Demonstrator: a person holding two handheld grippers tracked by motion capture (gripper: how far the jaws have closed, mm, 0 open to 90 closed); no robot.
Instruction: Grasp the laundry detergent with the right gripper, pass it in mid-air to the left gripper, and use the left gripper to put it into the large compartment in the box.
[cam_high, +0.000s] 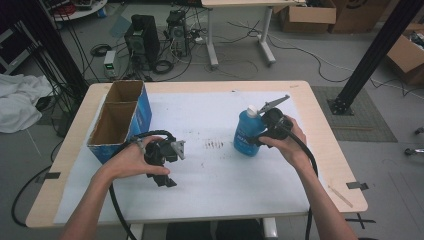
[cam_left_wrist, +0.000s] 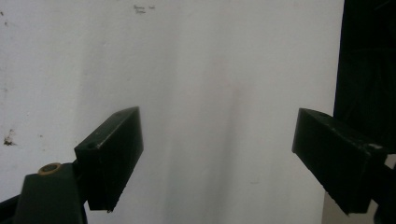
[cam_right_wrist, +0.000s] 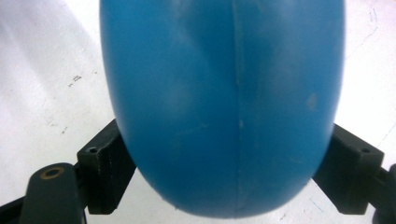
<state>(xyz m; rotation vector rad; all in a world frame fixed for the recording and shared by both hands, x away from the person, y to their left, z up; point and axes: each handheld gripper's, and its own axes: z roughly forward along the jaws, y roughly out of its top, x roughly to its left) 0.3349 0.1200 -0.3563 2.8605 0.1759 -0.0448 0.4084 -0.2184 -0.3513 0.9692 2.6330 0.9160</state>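
A blue bottle (cam_high: 245, 134) with a white cap stands at the right of the white sheet (cam_high: 210, 175) that covers the table. My right gripper (cam_high: 259, 138) is shut on its body from the right side. In the right gripper view the bottle (cam_right_wrist: 224, 93) sits between both jaws, which press on its sides, with the right gripper (cam_right_wrist: 224, 158) centred on it. My left gripper (cam_high: 165, 180) is held at the left of the sheet, pointing down. It stands open in the left gripper view (cam_left_wrist: 218, 130), with nothing but bare sheet between the jaws.
An open blue cardboard box (cam_high: 120, 117) with two compartments stands at the table's left edge, just behind the left hand. Small dark smudges (cam_high: 215, 145) mark the sheet's middle. Past the table, the floor holds computer towers, cables and cardboard boxes.
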